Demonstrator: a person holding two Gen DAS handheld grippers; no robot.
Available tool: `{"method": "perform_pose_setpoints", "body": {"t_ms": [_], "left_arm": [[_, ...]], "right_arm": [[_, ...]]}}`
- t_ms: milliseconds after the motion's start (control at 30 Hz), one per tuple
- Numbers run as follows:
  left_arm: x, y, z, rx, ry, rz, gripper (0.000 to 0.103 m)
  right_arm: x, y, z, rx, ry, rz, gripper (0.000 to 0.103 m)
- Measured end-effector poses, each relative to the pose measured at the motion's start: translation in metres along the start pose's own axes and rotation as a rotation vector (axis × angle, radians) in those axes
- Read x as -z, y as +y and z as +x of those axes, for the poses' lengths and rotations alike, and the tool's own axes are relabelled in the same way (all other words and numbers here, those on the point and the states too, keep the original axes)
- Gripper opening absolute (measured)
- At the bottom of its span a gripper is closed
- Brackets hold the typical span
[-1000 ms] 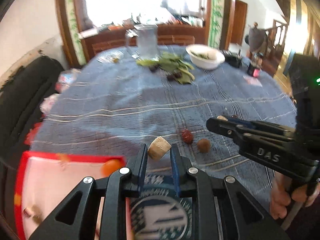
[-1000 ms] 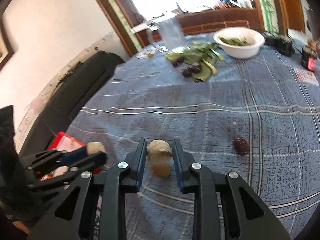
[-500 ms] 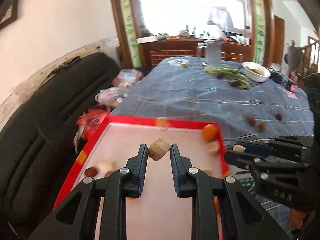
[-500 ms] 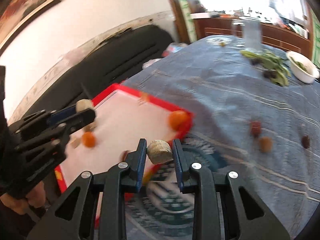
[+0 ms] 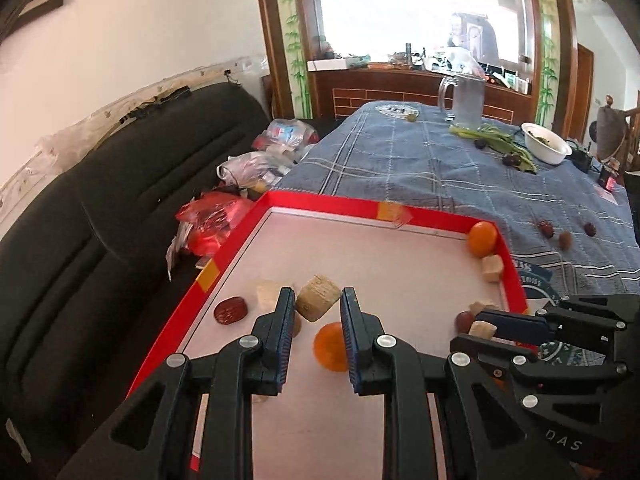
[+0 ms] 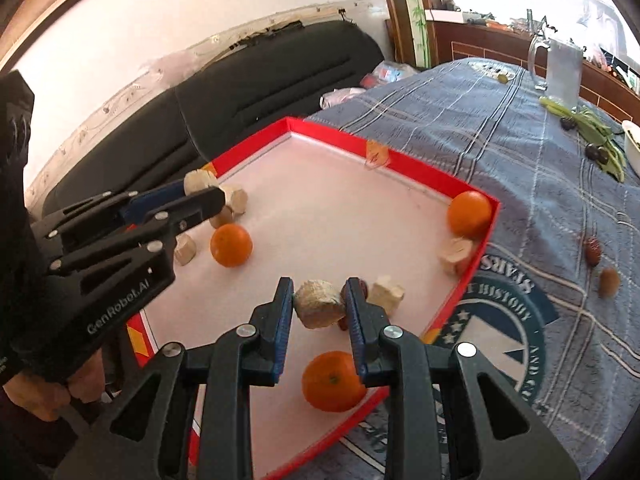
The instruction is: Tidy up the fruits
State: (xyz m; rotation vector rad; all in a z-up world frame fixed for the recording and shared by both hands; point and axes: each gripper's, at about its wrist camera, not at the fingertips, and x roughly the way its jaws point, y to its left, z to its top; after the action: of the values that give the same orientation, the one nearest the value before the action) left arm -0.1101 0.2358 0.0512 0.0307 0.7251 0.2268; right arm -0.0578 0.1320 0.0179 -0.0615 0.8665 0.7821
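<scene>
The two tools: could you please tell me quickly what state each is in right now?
Left tool: shut on a pale beige fruit chunk.
Right tool: shut on a pale, rough fruit piece.

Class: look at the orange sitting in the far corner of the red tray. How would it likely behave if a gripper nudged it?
The orange looks round and smooth, so it would probably roll. It rests against the red tray wall, which would likely stop it going outward. Its skin looks firm, so it is probably not fragile.

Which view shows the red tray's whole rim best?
The right wrist view: the red tray shows its far and right-hand walls and near edge. The left wrist view loses its near end behind the claws.
</scene>
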Motion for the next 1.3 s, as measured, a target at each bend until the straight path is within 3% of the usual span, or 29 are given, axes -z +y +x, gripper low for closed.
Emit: {"method": "perform_pose_setpoints", "body": {"t_ms": [567,700,767,833,1000,1300], "left_arm": [[0.004,0.002,0.014,-0.051,0.042,0.005,0.025],[0.003,0.000,0.011,-0.078,0.036,0.008,0.058],[0.000,-0.003,0.006,-0.090,0.017,0.017,0.061],[-0.003,-0.008,0.004,-0.084,0.009,0.026,0.067],[-0.013,-0.038,-0.006,-0.032,-0.015,0.092,0.069],[-0.030,-0.113,-0.013,0.104,-0.033,0.227,0.071]], "right_arm": [[-0.001,0.001,0.014,-0.028,0.046,-0.008,0.029],[-0.003,-0.005,0.004,-0.040,0.023,-0.008,0.029],[-0.005,-0.011,-0.004,-0.032,0.000,-0.004,0.029],[-0.006,-0.024,-0.018,-0.012,-0.031,0.012,0.029],[-0.008,-0.072,-0.054,0.072,-0.098,0.092,0.029],[0.026,-0.192,-0.123,0.321,-0.129,0.281,0.029]]}}
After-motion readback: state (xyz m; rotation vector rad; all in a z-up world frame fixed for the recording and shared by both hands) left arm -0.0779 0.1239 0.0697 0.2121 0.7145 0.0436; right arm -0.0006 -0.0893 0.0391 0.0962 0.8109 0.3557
